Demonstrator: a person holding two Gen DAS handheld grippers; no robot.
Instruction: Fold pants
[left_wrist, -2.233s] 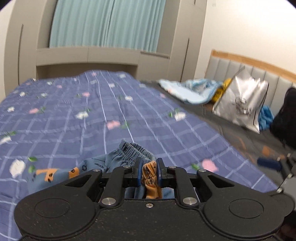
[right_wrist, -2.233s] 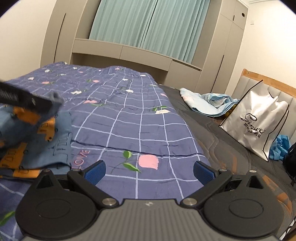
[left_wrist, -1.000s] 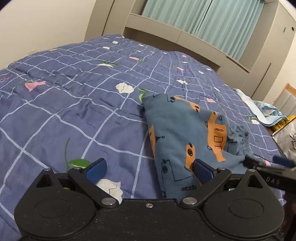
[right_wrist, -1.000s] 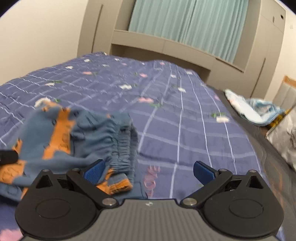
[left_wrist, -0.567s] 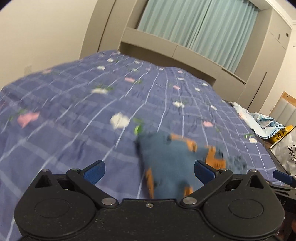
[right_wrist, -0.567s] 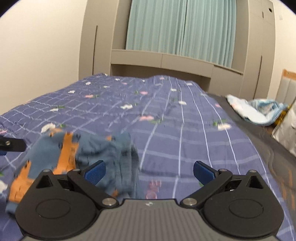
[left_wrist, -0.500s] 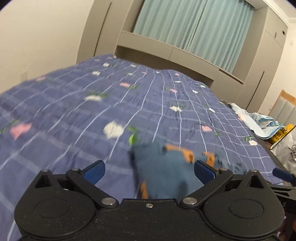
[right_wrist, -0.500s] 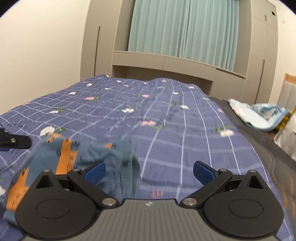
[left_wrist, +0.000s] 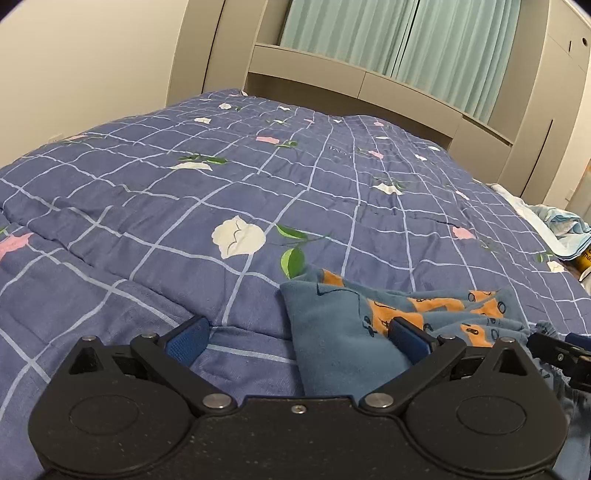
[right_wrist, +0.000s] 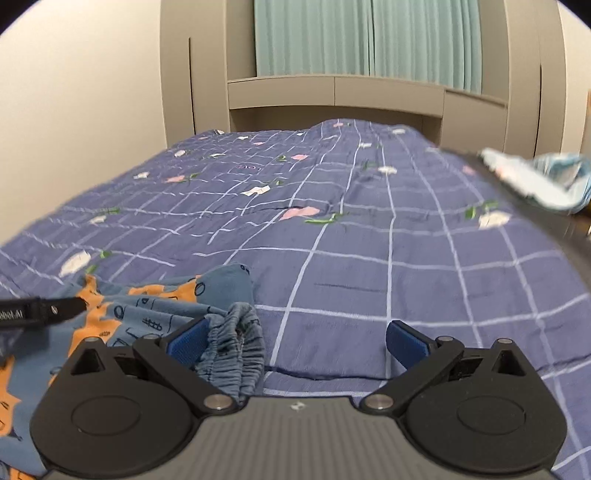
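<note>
On the quilt (left_wrist: 155, 206) lie the pants (left_wrist: 340, 332), blue with orange print, bunched, elastic waistband (right_wrist: 236, 343) toward the right side. Left gripper (left_wrist: 297, 338) fingers wide apart over the pants' left edge, holding nothing. Right gripper (right_wrist: 295, 339) fingers spread too, left pad (right_wrist: 188, 338) touching the waistband.

Ahead of both my grippers the quilt (left_wrist: 332, 192) lies open toward the cabinet (right_wrist: 332, 92), with only the pants (left_wrist: 343, 339) bunched close below and crumpled cloth (right_wrist: 535, 177) at the far right edge.
</note>
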